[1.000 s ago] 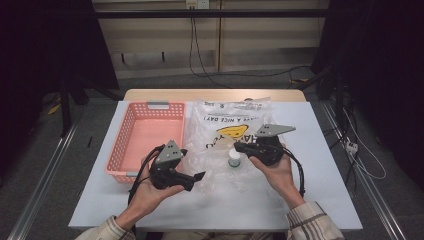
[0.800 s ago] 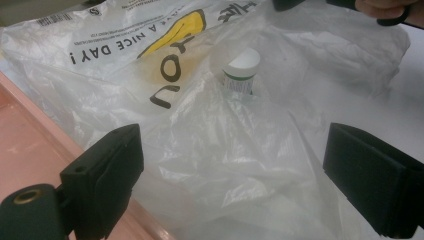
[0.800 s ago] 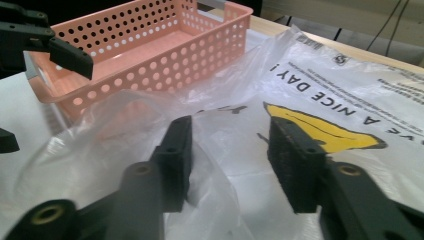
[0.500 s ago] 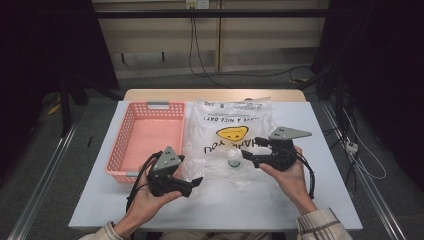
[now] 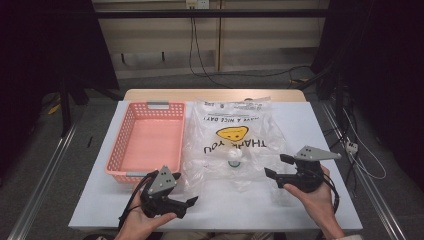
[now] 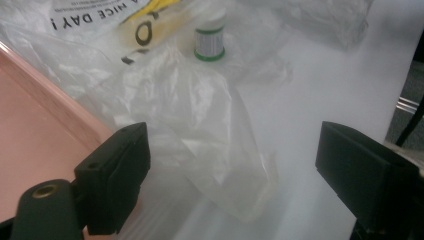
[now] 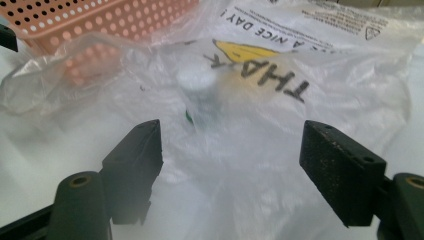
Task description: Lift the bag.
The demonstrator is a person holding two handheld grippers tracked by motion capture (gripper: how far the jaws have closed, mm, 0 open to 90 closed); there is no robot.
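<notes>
From above, the white table carries a pink basket at the left and a clear plastic bag just beside it, the bag's near edge crumpled toward the person. A small white bottle with a green band sits in the bag's middle. The left gripper is held near the table's front edge, below the basket's near corner, jaws spread. The right gripper is at the bag's right edge, jaws spread with nothing between them (they have just been opening). Bare table lies open to the right of the bag and along the front.

Along the left gripper's own jaws, a loose flap of the bag lies between the wide-spread jaws without touching either; the bottle stands beyond, its ribbed green band sharp, and the basket rim runs at the left.

Along the right gripper's jaws, the bottle shows blurred through the plastic, straight ahead and apart from the jaws, with the basket's perforated wall behind.
</notes>
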